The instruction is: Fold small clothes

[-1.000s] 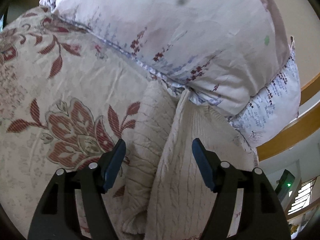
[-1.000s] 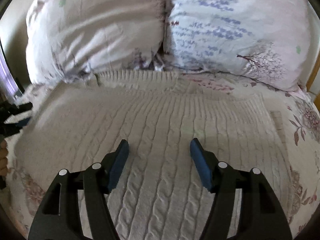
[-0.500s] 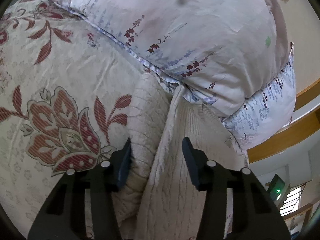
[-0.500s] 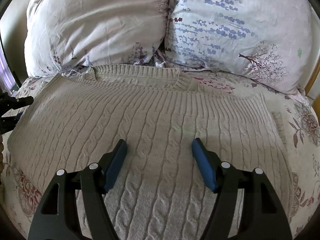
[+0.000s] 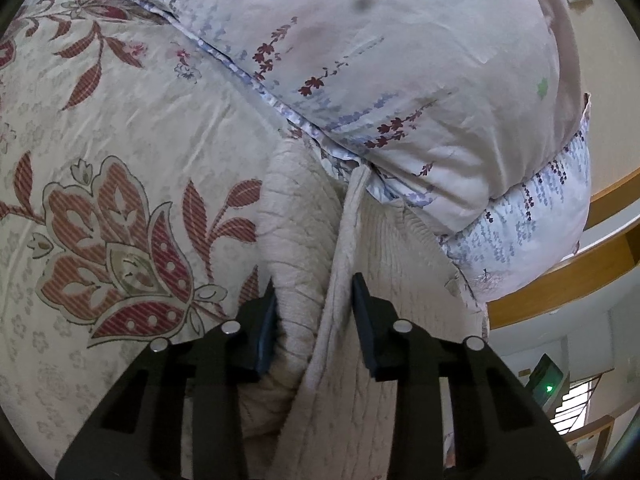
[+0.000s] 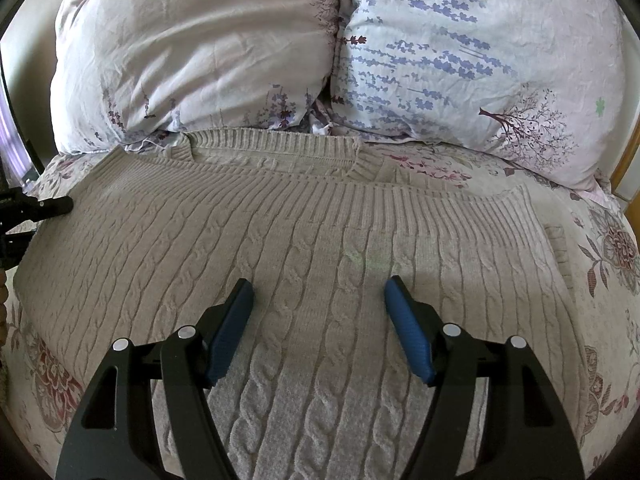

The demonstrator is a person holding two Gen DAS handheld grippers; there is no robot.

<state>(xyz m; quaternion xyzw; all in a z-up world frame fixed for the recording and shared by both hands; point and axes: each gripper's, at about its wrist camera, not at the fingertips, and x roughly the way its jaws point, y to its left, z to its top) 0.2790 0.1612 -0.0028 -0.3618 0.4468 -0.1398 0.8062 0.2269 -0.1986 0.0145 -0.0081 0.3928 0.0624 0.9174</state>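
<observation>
A beige cable-knit sweater (image 6: pixel 304 236) lies folded flat on the flowered bedspread, its ribbed hem toward the pillows. My right gripper (image 6: pixel 319 300) is open and empty, hovering just above the middle of the sweater. My left gripper (image 5: pixel 314 300) sits at the sweater's left edge (image 5: pixel 304 240), its jaws closed in on the bunched knit fold between the blue pads. It also shows at the left edge of the right wrist view (image 6: pixel 36 208).
Two flowered pillows (image 6: pixel 208 44) (image 6: pixel 472 52) lean against the head of the bed right behind the sweater. The red-flowered bedspread (image 5: pixel 120 184) spreads to the left. A wooden bed frame (image 5: pixel 560 280) runs at the right.
My left gripper has moved forward onto the sweater's edge and its jaws have narrowed around the fold. My right gripper has lifted back slightly over the sweater and stayed open.
</observation>
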